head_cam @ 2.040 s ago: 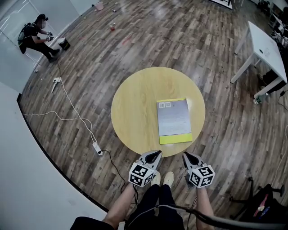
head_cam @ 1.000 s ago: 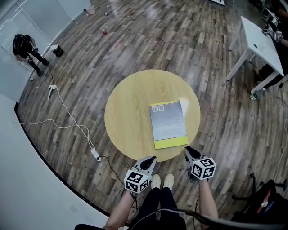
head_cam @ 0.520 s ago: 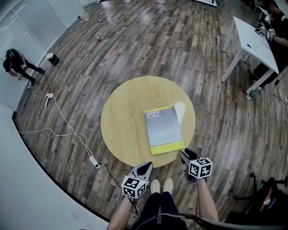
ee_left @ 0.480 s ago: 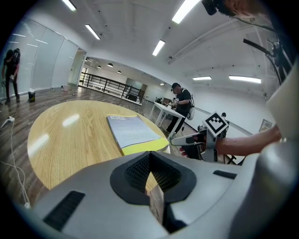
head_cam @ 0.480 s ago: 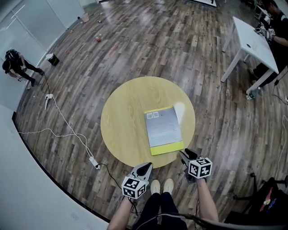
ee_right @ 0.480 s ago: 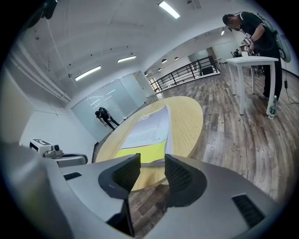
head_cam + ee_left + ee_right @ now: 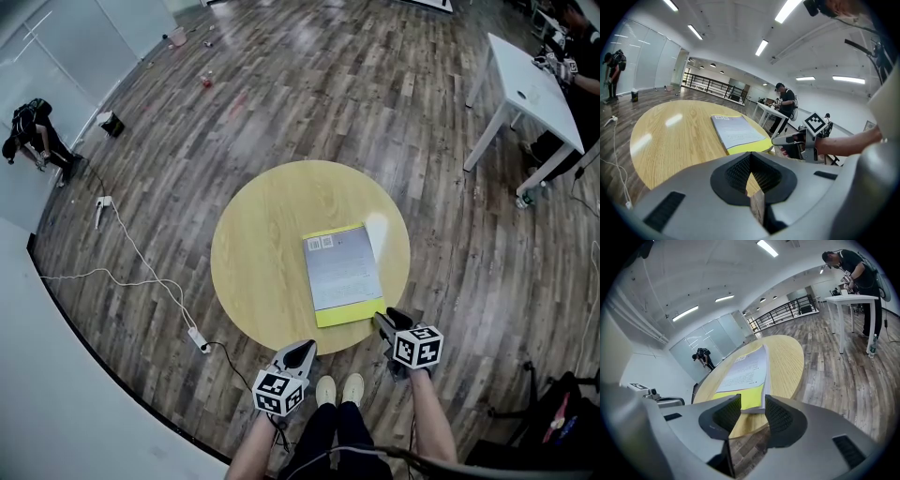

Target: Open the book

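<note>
Head view puts the closed grey-and-yellow paperback book [image 7: 342, 274] flat on your round light-wood surface [image 7: 267, 253], yellow band toward you. Your right gripper [image 7: 384, 320] sits just off the book's near right corner, fingers opening wide with nothing between them, probably lined up to catch the cover's edge. Your left gripper [image 7: 306, 348] hangs off the rim, fingers pinched together, empty.

Left gripper [image 7: 306, 347]: I hold it low in front of me, tilted downward, jaws closed together with nothing in them. Right gripper [image 7: 382, 320]: also tilted downward, jaws opening wide, pads pressing on nothing.
</note>
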The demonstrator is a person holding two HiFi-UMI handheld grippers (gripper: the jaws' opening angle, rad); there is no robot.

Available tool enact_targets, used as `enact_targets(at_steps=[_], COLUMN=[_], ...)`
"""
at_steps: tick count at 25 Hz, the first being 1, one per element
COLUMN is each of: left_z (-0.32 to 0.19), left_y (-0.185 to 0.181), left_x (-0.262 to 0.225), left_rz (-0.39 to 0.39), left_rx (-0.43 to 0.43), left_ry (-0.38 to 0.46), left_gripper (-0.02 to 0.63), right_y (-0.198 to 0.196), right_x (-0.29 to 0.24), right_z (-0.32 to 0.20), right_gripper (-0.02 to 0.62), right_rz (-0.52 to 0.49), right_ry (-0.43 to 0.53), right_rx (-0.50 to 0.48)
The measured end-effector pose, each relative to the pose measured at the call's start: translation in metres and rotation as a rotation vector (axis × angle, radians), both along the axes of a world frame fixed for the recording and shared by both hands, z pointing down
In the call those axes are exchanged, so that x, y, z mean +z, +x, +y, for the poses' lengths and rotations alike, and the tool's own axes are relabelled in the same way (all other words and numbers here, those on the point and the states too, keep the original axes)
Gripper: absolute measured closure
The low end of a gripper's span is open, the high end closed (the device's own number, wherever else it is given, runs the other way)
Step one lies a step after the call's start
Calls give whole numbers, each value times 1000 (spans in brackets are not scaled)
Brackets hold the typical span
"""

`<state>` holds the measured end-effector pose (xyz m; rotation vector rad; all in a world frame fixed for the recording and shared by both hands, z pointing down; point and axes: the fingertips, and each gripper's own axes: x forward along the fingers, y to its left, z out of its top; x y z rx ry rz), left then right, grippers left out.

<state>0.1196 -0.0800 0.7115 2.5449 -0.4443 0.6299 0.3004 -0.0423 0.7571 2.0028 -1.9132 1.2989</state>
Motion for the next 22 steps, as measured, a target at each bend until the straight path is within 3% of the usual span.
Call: enact_targets(at_steps=[12, 22], left_z=[-4, -6], left_y=[-1, -5], left_x=[2, 4], left_rz=[-4, -3], left_rx=[-4, 0], left_ry=[-4, 0], left_gripper=[607, 607], right_y=[1, 3], right_x=[4, 6], right_z=[0, 0], right_gripper=[454, 461], right_rz=[27, 107], right_ry=[-38, -76], right_rx=[-5, -19])
